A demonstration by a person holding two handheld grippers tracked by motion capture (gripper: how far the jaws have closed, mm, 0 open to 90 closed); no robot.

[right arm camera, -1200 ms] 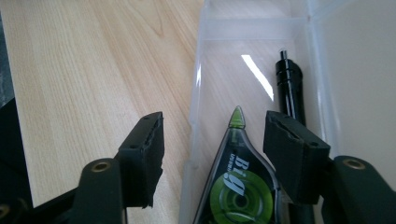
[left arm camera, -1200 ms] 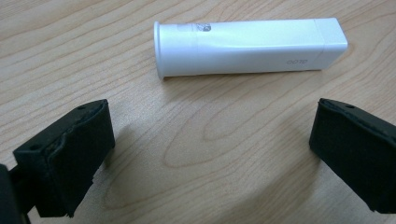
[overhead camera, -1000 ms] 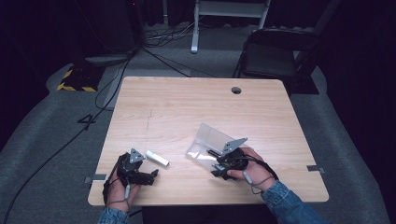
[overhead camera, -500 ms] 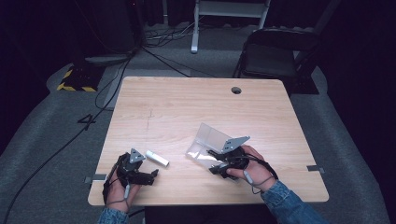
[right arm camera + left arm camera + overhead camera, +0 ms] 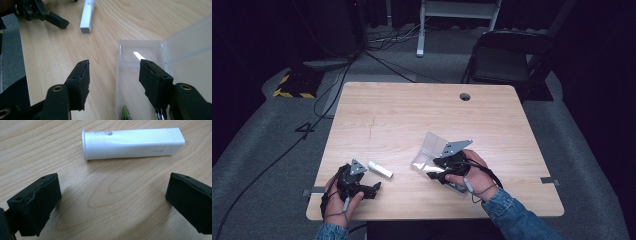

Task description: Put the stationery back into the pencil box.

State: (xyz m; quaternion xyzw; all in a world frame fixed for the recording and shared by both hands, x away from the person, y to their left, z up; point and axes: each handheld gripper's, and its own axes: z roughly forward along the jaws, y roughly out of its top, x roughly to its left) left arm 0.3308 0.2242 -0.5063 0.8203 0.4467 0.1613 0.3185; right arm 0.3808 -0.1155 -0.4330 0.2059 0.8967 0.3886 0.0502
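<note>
Crosswise ahead of the wide-open, empty left claw, white tube, flanged end pointing left

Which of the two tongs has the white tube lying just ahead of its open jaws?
The left tongs: the white tube lies just beyond them; the right tongs straddle the clear box's wall.
</note>
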